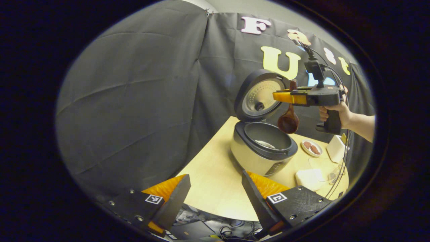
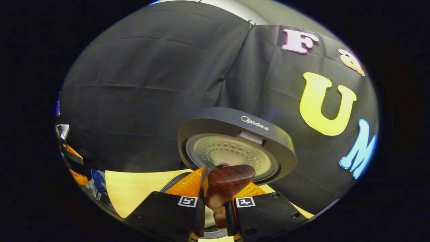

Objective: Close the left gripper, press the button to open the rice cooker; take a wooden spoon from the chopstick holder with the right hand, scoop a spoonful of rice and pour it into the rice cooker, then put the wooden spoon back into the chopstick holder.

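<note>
Two tongs are in play. The right tongs (image 1: 285, 96) are clamped on the handle of the wooden spoon (image 1: 288, 121), which hangs bowl-down above the open rice cooker (image 1: 262, 148); in the right gripper view both fingers press the spoon (image 2: 228, 183) just below its handle end. The left tongs (image 1: 215, 195) stand wide apart and hold nothing, low over the near edge of the counter (image 1: 215, 181). The cooker's lid (image 1: 260, 97) is up, and some white rice (image 1: 265, 144) lies in the pot.

Judgement: the pour appears done or nearly so, with the return of the spoon outstanding. The chopstick holder cannot be identified with certainty among the small items at the far right.

Risks: the dangling bowl could strike the raised lid or the pot rim on withdrawal. A grip so near the handle end could let the spoon pivot, so it misses the holder's mouth.
</note>
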Motion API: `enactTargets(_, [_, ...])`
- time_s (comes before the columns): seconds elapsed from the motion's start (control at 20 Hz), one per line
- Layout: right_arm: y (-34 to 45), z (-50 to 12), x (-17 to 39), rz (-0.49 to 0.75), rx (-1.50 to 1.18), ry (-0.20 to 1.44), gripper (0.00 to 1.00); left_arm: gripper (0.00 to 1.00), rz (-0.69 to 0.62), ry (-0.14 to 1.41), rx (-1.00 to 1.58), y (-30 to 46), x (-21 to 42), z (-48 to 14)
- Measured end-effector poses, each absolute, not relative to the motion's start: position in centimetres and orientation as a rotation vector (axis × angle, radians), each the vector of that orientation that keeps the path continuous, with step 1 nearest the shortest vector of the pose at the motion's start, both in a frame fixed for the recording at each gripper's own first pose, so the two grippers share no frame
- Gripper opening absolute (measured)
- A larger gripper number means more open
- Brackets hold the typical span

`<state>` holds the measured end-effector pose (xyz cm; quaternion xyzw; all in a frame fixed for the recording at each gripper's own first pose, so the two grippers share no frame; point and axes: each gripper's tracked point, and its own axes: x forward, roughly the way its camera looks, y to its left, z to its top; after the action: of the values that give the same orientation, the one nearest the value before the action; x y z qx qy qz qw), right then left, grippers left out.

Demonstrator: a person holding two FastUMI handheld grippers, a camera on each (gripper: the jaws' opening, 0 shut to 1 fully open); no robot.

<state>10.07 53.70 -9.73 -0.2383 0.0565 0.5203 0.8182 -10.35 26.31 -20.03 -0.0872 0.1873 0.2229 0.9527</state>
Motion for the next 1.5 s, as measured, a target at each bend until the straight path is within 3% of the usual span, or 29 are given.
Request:
enactTargets(0.4, [43.9,-3.5,13.5,0.929,-0.225,0.243,0.27,0.96,0.267,0.371,-0.141,21.4,-4.4,-19.2])
enactTargets(0.8, [26.7,-1.9,20.0,0.657,0.046,0.322,0.27,0.97,0.150,0.388,-0.141,13.5,2.4,-18.4])
enactTargets(1.05, [14.9,-4.4,24.0,0.474,0.271,0.403,0.27,0.96,0.123,0.378,-0.174,8.5,6.3,-16.8])
enactTargets(1.1, [13.0,-4.9,24.5,0.454,0.311,0.419,0.24,0.97,0.119,0.379,-0.187,7.7,6.9,-16.5])
enactTargets(1.15, [11.2,-5.6,25.1,0.438,0.335,0.435,0.27,0.97,0.112,0.375,-0.197,6.8,7.5,-16.0])
enactTargets(1.5, [0.7,-12.6,25.3,0.286,0.438,0.543,0.28,0.97,0.159,0.361,-0.180,4.2,9.4,-13.8])
